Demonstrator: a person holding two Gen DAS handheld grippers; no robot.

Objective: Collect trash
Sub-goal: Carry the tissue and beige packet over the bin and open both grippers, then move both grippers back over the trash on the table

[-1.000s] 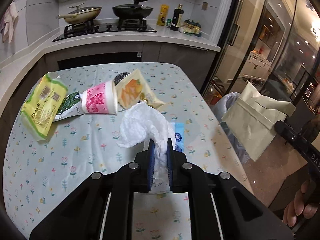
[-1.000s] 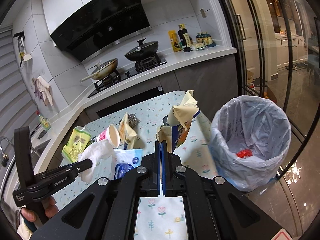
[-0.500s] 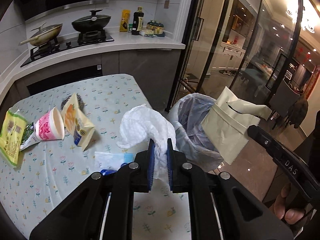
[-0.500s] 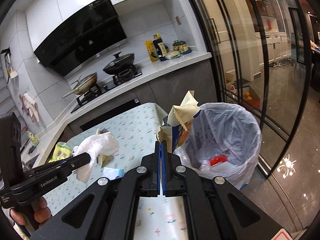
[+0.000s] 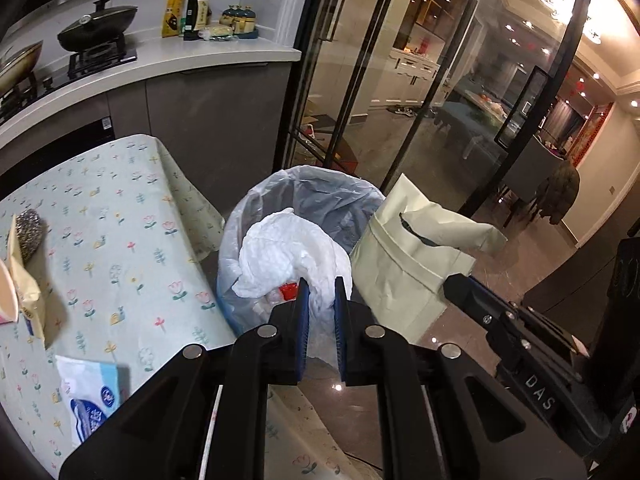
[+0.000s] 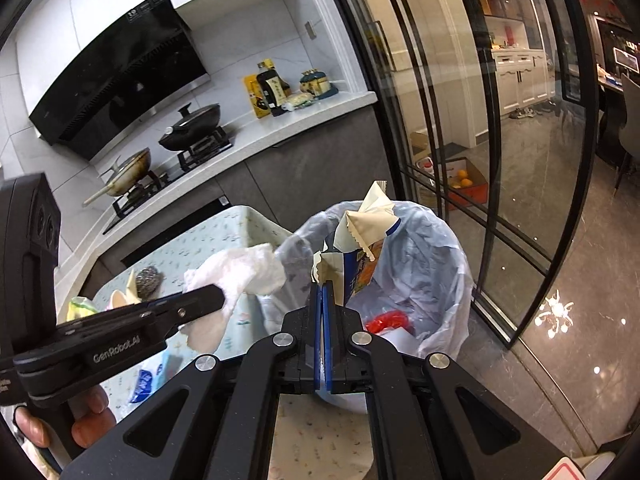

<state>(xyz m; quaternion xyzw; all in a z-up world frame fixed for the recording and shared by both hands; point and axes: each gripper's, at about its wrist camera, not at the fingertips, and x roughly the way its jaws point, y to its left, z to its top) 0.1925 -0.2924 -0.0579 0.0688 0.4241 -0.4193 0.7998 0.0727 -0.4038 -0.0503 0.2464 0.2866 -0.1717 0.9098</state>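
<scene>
My left gripper (image 5: 319,292) is shut on a crumpled white tissue (image 5: 288,256), which hangs over the mouth of the bin with a white liner (image 5: 320,188). The right gripper (image 6: 324,284) is shut on the bottom edge of a torn-open cream and blue snack bag (image 6: 360,240), held above the same bin (image 6: 432,248). In the left wrist view the right gripper (image 5: 454,285) and its snack bag (image 5: 408,248) are just right of the bin. In the right wrist view the left gripper (image 6: 218,296) holds the tissue (image 6: 240,272) at the bin's left rim. A red scrap (image 6: 386,320) lies inside the bin.
The table with a floral cloth (image 5: 100,240) stands left of the bin and bears a blue and white packet (image 5: 90,396), a steel scourer (image 5: 30,232) and another wrapper (image 5: 24,292). Glass sliding doors (image 6: 480,160) stand behind the bin. A kitchen counter (image 6: 280,128) with pans runs at the back.
Both grippers have swung from over the table to the right, carrying the tissue and the snack bag until they hang above the bin. Both stay shut.
</scene>
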